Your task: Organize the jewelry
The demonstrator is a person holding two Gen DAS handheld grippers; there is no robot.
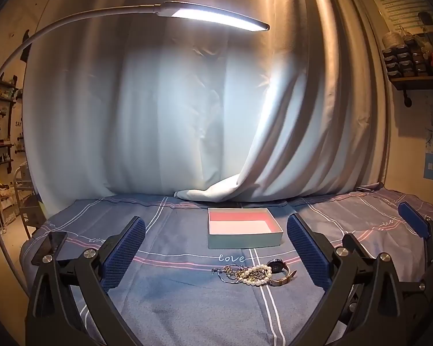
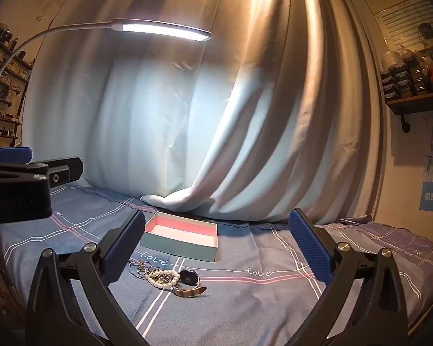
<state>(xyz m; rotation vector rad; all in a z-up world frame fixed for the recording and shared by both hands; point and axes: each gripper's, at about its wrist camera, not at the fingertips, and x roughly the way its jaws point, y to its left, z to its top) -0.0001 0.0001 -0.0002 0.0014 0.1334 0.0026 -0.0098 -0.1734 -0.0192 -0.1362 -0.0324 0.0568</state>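
Left gripper and right gripper both spread wide, ribbed blue pads bare. Tangled on blue plaid cloth: pearl bracelet, chains, strap watch (just before shallow pink-lined rectangular box).

Black gripper arms, silver screws, ribbed blue pads
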